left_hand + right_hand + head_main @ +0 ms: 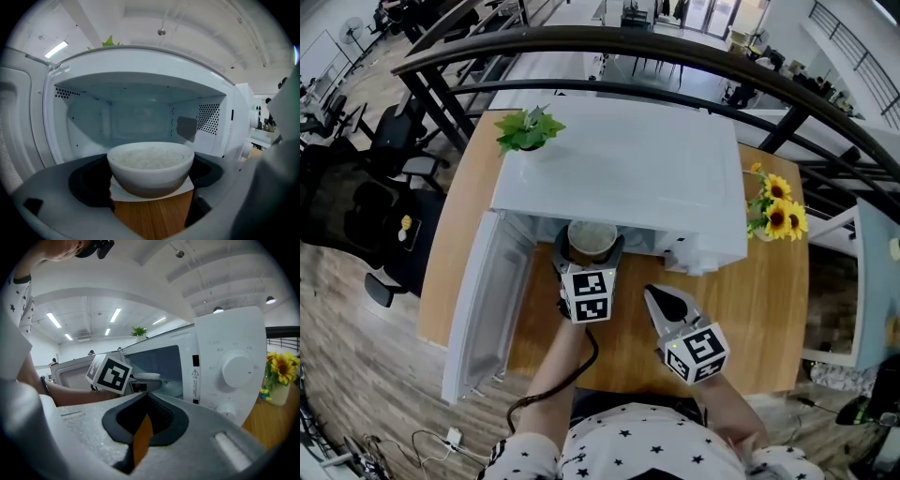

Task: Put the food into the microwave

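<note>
A white bowl of rice (592, 240) (151, 166) is clamped between the jaws of my left gripper (590, 251), right at the mouth of the white microwave (623, 178). The microwave's cavity (136, 124) stands empty behind the bowl, and its door (480, 305) hangs open to the left. My right gripper (667, 305) is shut with nothing in it, hovering over the wooden table (759, 309) in front of the control panel (229, 369). From the right gripper view I see the bowl (146, 376) and the left gripper's marker cube (109, 373) at the opening.
A small green plant (528, 128) stands on the microwave's back left corner. A vase of sunflowers (776, 211) sits on the table to the right of the microwave. Black railings cross behind the table, and office chairs stand at the left.
</note>
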A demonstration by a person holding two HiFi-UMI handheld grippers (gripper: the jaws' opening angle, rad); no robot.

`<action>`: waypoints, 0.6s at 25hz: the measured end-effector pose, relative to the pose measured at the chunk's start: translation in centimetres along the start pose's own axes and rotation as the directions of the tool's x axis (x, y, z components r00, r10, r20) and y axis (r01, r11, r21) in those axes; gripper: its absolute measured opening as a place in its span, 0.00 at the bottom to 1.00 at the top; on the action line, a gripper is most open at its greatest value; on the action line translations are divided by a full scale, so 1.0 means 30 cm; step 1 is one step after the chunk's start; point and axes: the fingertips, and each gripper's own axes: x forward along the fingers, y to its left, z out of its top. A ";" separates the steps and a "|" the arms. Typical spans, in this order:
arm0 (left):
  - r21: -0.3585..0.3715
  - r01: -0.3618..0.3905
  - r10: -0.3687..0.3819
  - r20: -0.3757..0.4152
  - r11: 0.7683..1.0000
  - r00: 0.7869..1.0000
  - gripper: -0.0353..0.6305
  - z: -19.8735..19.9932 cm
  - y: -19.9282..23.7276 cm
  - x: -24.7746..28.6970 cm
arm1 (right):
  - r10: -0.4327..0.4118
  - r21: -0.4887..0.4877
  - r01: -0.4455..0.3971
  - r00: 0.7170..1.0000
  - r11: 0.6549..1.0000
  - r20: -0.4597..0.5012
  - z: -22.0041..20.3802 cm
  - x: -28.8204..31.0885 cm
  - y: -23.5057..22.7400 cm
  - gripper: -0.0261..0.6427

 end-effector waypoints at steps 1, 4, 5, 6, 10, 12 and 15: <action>0.002 -0.001 0.001 -0.003 1.000 1.000 0.77 -0.004 0.003 0.010 | -0.002 0.001 0.002 1.000 1.000 -0.002 -0.002 0.002 -0.004 0.05; 0.005 -0.003 0.003 -0.013 1.000 1.000 0.77 -0.016 0.009 0.033 | -0.006 0.005 0.006 1.000 1.000 -0.010 -0.011 0.006 -0.012 0.05; 0.007 -0.005 0.005 -0.017 1.000 1.000 0.77 -0.021 0.012 0.040 | -0.006 0.006 0.006 1.000 1.000 -0.013 -0.015 0.006 -0.013 0.05; 0.009 -0.009 0.009 -0.022 1.000 1.000 0.77 -0.025 0.014 0.047 | -0.005 0.007 0.005 1.000 1.000 -0.016 -0.018 0.007 -0.013 0.05; 0.013 -0.018 0.018 -0.039 1.000 0.999 0.77 -0.037 0.024 0.074 | -0.003 0.008 0.004 1.000 1.000 -0.027 -0.028 0.014 -0.016 0.05; 0.014 -0.019 0.020 -0.047 1.000 0.999 0.77 -0.040 0.028 0.089 | -0.001 0.008 0.002 1.000 1.000 -0.029 -0.030 0.019 -0.018 0.05; 0.011 -0.023 0.023 -0.056 1.000 0.998 0.77 -0.040 0.032 0.109 | 0.000 0.006 0.001 1.000 1.000 -0.030 -0.027 0.024 -0.024 0.05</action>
